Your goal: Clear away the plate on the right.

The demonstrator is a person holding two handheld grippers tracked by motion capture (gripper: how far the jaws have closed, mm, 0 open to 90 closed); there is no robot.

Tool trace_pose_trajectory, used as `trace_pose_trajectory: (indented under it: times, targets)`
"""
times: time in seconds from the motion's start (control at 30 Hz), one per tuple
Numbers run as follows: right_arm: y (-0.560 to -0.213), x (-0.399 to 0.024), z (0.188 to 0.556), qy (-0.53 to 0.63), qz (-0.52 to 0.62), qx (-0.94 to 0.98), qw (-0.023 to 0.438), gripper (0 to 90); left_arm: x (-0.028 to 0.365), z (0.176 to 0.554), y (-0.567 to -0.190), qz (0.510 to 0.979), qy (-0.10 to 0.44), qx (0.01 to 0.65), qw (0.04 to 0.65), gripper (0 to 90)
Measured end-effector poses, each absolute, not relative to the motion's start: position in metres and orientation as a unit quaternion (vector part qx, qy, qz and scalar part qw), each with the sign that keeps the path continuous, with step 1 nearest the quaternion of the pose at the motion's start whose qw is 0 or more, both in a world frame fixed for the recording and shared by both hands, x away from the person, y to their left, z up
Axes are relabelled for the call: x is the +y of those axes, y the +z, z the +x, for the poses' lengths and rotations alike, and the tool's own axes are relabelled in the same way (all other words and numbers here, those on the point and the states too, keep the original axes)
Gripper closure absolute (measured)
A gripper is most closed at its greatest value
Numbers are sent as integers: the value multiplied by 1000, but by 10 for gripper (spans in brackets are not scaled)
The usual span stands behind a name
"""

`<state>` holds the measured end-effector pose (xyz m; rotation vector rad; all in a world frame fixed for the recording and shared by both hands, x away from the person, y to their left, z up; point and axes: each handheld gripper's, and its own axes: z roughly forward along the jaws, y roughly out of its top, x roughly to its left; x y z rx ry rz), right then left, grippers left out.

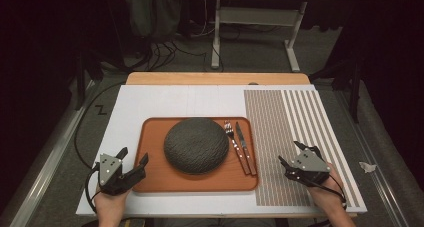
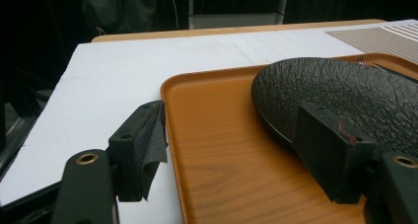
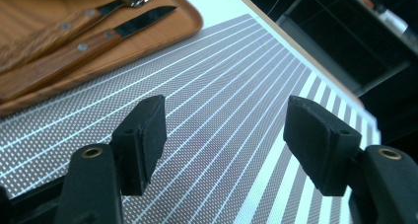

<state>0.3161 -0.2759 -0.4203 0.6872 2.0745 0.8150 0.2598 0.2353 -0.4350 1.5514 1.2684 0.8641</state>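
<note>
An orange wooden tray [image 1: 155,174] lies in the middle of the white table top. On it rests a dark, rough-textured round plate [image 1: 196,144], upside down like a dome, with a fork [image 1: 232,137] and a knife [image 1: 243,144] with wooden handles to its right. My left gripper [image 1: 134,159] stands open at the tray's front left corner, one jaw outside the tray rim [image 2: 170,115], the other over the tray beside the plate [image 2: 345,91]. My right gripper [image 1: 290,153] is open over the striped placemat [image 1: 280,137], empty, right of the knife [image 3: 93,41] and fork [image 3: 74,21].
The striped placemat [image 3: 231,100] covers the right side of the white board [image 1: 165,102]. A wooden table edge [image 1: 215,78] runs along the back. Beyond it are cables and a metal stand [image 1: 252,22] on the floor. A crumpled scrap [image 1: 367,167] lies on the floor at right.
</note>
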Motion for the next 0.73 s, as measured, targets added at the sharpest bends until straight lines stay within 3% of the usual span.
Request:
trace_pose_trajectory:
  times: [0.43,0.73]
  targets:
    - [-429,-338,321,457,400,737,298,326,239,259,-434,628,355,518,460,293]
    - [-437,-355,318,485,430,710,274,316,240,259,-434,626,356,519,460,293]
